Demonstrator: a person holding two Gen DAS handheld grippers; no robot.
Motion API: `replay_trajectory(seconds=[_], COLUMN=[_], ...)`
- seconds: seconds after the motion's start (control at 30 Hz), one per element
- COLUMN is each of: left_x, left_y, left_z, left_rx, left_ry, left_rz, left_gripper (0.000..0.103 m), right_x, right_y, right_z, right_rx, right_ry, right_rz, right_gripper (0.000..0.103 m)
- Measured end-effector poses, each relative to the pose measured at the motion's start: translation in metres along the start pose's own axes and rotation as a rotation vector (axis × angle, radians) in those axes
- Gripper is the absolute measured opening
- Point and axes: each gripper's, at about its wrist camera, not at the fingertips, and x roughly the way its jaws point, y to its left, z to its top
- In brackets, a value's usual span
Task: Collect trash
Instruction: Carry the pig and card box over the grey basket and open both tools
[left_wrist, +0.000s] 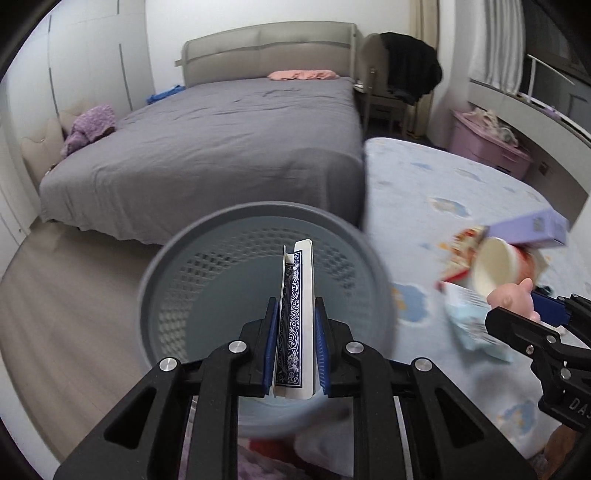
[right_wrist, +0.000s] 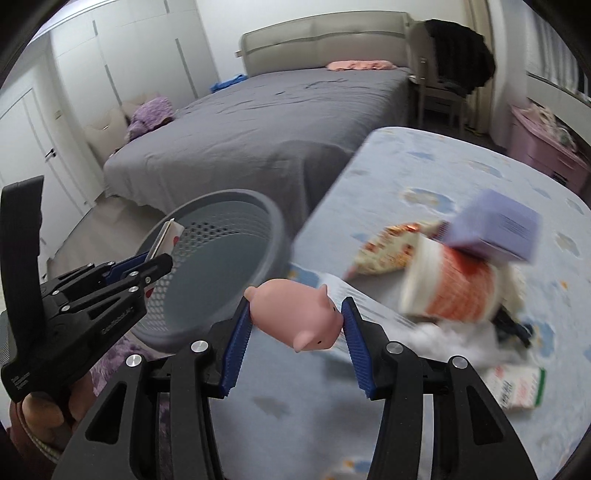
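Trash bin (left_wrist: 258, 288) looks empty, beside the patterned bed's (left_wrist: 461, 192) edge. Left gripper (left_wrist: 295, 332) clenches a card pack (left_wrist: 295, 295) above it; right gripper (right_wrist: 295, 325) grasps a pink pig (right_wrist: 299, 314). Cup (right_wrist: 447, 291), boxes and wrappers remain there.

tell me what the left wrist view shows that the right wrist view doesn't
Only the left wrist view: the blue patterned backs of the playing cards clamped in the left gripper, straight over the bin.

Only the right wrist view: the whole pink pig toy squeezed in the right gripper, the hand holding the left gripper, and a green-edged packet.

Both: the bin, the grey bed, the blue patterned sheet, the red and white cup and the purple box.
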Motion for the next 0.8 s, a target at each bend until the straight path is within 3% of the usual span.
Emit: replay_trajectory(seconds=[0.17, 0.37, 0.63, 0.7, 0.8], left_x=[0.021, 0.038, 0.045, 0.047, 0.047], left_y=[0.029, 0.049, 0.062, 0.063, 0.066], left_z=[0.009, 0.002, 0.001, 0.001, 0.0], left_rx=[-0.028, -0.059, -0.1, -0.106, -0.117], left_ry=[0.015, 0.06, 0.082, 0.089, 0.096], left_rz=[0.033, 0.022, 0.021, 0.027, 0.036], left_gripper=[0.02, 0.02, 0.024, 0.028, 0.04], right_x=[0.03, 0.067, 0.083, 0.083, 0.081], right_y=[0.023, 0.04, 0.049, 0.048, 0.049], right_z=[0.018, 0.032, 0.039, 0.039, 0.039], right_rx=[-0.041, -0.066, -0.089, -0.085, -0.088], right_ry=[0.023, 0.054, 0.055, 0.048, 0.041], right_rz=[0.036, 0.054, 0.049, 0.05, 0.039], right_gripper=[0.048, 0.048, 0.05, 0.058, 0.059])
